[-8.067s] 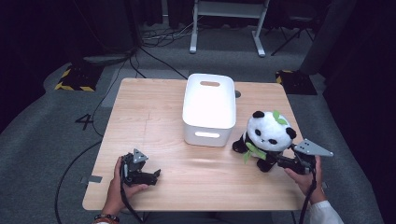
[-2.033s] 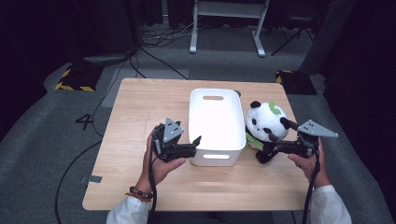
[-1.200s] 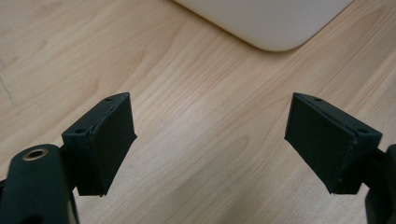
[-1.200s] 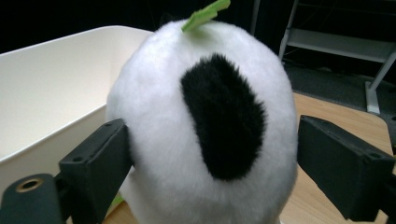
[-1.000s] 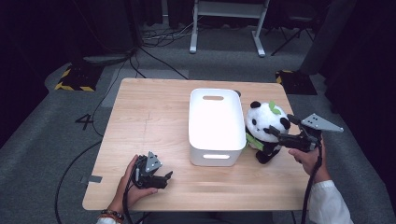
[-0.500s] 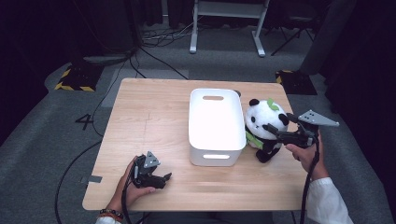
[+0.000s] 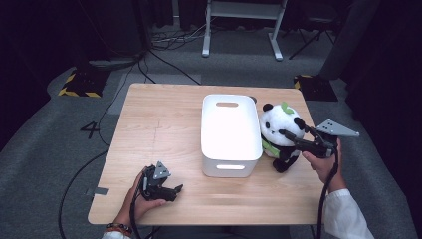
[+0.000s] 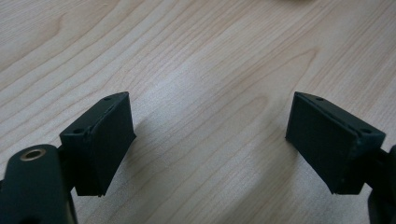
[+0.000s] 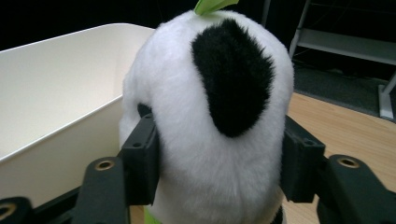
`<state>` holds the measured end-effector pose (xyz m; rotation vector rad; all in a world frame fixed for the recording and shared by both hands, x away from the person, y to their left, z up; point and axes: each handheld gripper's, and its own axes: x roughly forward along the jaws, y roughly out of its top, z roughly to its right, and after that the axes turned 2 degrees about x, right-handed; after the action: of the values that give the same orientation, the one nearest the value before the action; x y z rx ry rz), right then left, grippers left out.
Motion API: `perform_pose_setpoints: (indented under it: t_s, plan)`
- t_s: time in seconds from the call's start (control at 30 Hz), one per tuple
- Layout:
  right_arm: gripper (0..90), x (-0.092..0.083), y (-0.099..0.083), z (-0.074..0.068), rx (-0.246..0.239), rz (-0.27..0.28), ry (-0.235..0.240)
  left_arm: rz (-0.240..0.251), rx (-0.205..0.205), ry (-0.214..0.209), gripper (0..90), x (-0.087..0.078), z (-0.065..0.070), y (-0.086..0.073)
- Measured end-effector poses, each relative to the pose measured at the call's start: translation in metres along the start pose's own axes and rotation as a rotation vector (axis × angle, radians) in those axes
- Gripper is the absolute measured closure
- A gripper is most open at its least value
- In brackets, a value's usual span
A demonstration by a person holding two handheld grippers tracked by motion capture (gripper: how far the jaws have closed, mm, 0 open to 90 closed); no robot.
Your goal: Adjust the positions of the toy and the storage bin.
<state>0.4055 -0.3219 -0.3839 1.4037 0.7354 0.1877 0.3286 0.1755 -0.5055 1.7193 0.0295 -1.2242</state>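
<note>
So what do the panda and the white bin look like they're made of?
Panda: soft plush, fuzzy black-and-white pile that dents under the right gripper's fingers. White bin: probably moulded plastic, with smooth, slightly glossy walls, rounded corners and cut-out handles.

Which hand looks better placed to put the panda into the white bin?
The right. Its gripper has just closed on the panda beside the bin. The left gripper rests open near the table's front edge, away from both.

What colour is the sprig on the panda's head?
Bright green sprig atop the panda; clearest in the right gripper view.
</note>
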Motion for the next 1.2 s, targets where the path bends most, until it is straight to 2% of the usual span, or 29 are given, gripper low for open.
perform_pose_setpoints:
  t_s: [0.13,0.37,0.77,1.2]
  plan:
    - [46.1,-0.002,-0.002,-0.003,-0.019,0.006,0.000,-0.001,-0.004,0.001,15.0,0.000,0.000,0.000]
    - [49.7,-0.004,-0.004,-0.005,-0.023,0.022,-0.007,-0.001,-0.003,0.002,14.9,0.000,0.000,0.000]
    - [51.7,-0.008,-0.008,-0.010,-0.023,0.044,-0.029,-0.001,-0.005,0.005,15.0,0.000,0.001,0.000]
    - [53.8,-0.014,-0.007,-0.008,-0.026,0.056,-0.024,-0.001,-0.005,0.006,15.1,0.000,0.001,0.000]
